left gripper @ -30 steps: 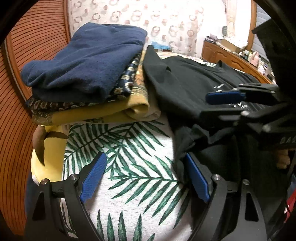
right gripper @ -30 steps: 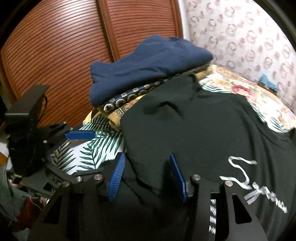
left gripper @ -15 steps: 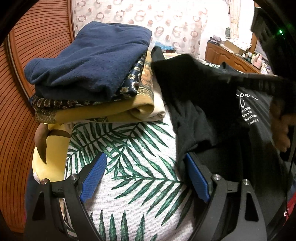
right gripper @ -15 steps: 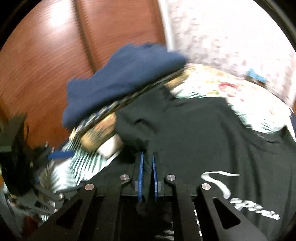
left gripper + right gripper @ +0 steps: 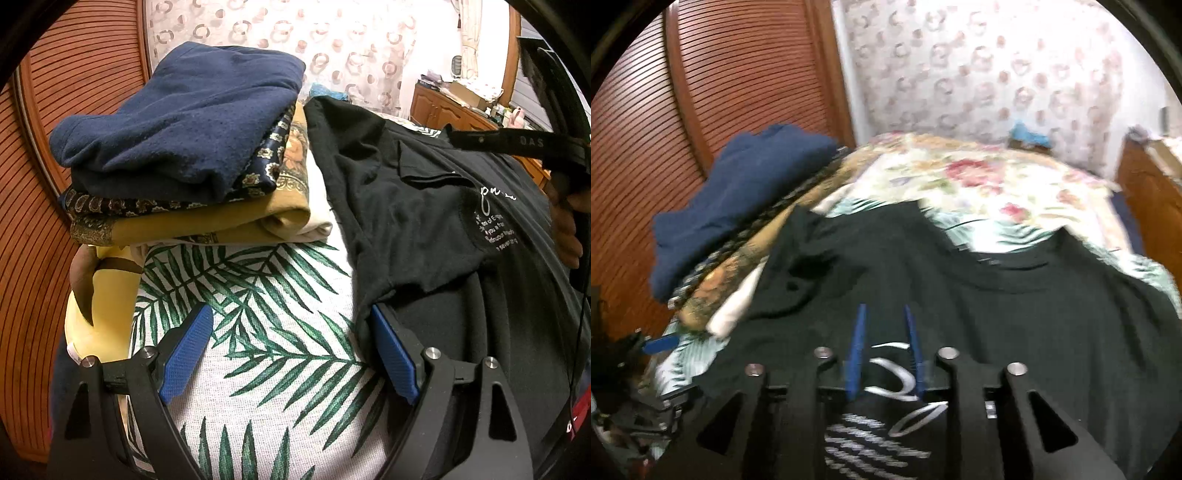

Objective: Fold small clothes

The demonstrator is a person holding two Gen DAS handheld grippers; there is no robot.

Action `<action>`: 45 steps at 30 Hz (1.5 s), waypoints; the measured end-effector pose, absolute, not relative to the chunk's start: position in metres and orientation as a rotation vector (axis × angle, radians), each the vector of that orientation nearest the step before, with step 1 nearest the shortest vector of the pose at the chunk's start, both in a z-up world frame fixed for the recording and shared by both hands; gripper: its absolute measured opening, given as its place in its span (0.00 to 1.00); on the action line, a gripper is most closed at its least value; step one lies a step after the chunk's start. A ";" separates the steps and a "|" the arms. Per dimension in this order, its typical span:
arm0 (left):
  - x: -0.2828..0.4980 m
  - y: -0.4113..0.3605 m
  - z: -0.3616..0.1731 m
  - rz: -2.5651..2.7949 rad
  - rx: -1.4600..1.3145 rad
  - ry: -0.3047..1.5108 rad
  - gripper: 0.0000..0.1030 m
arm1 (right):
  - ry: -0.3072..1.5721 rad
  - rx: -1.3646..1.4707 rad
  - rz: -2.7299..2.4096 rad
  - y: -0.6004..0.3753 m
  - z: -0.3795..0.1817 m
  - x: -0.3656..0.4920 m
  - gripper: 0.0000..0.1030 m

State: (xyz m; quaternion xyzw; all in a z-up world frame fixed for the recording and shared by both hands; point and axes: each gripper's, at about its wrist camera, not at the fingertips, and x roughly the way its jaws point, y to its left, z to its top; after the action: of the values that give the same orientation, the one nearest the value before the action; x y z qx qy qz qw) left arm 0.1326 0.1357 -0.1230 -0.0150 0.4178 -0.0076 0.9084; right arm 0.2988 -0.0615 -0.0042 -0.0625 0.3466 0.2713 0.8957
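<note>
A black T-shirt [image 5: 424, 206] with white print lies spread on the palm-leaf sheet [image 5: 258, 295]; a folded flap of it shows small white text. My left gripper [image 5: 291, 317] hangs open over the bare sheet, its right finger [image 5: 391, 354] at the shirt's left edge. In the right wrist view my right gripper [image 5: 885, 310] hovers over the T-shirt [image 5: 960, 280]. Its jaws are opening; the printed fabric shows in the gap below them and the pads do not press on it. A person's hand [image 5: 565, 229] holds that gripper at the right edge.
A stack of folded clothes topped by a navy garment [image 5: 184, 118] sits left of the shirt, against a louvred wooden door [image 5: 37, 184]. A yellow item [image 5: 96, 306] lies at the bed's left edge. A floral bedspread [image 5: 979, 184] lies behind, a wooden dresser [image 5: 461, 107] at the back right.
My right gripper shut on the shirt's fabric, carried it rightwards across the shirt, and its jaws have parted again. The shirt's left part now lies folded over. The left gripper stayed still.
</note>
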 end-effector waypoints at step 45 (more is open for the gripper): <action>0.131 0.138 -0.121 -0.011 -0.038 0.844 0.84 | 0.641 -0.162 0.320 -0.227 -0.033 0.205 0.58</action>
State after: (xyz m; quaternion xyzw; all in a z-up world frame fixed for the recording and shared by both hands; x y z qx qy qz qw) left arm 0.1310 0.1385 -0.1212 -0.0184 0.4095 -0.0056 0.9121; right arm 0.2049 -0.2266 -0.0329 -0.0790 0.3131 0.1563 0.9334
